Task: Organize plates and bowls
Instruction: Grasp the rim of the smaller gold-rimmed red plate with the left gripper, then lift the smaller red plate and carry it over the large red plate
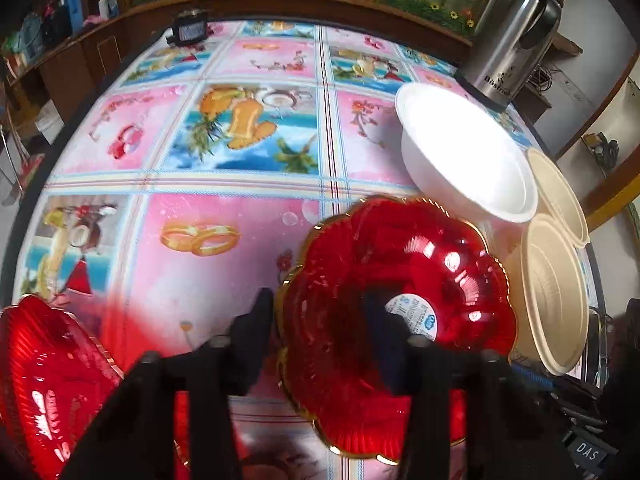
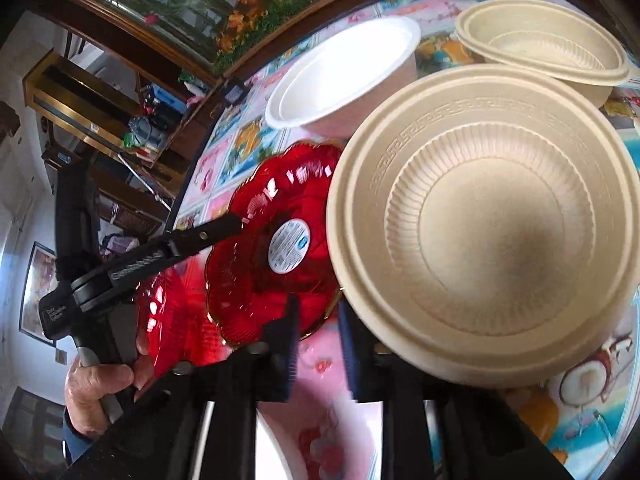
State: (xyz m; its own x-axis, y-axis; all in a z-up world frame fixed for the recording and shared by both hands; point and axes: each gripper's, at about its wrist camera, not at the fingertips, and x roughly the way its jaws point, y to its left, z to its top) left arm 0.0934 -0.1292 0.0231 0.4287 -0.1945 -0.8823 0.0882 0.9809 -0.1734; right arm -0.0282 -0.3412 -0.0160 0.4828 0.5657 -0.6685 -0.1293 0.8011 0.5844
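My left gripper is shut on the rim of a red scalloped plate with a gold edge, one finger under and one over it, holding it above the table. The same plate shows in the right wrist view with the left gripper clamped on it. My right gripper has its jaws apart around the near rim of a beige ribbed bowl; whether it grips is unclear. A second red plate lies at the lower left. A white bowl and another beige bowl sit beyond.
The table wears a pink and blue patterned cloth. A steel thermos stands at the far right corner. A small dark device sits at the far edge. Wooden shelving lies beyond the table.
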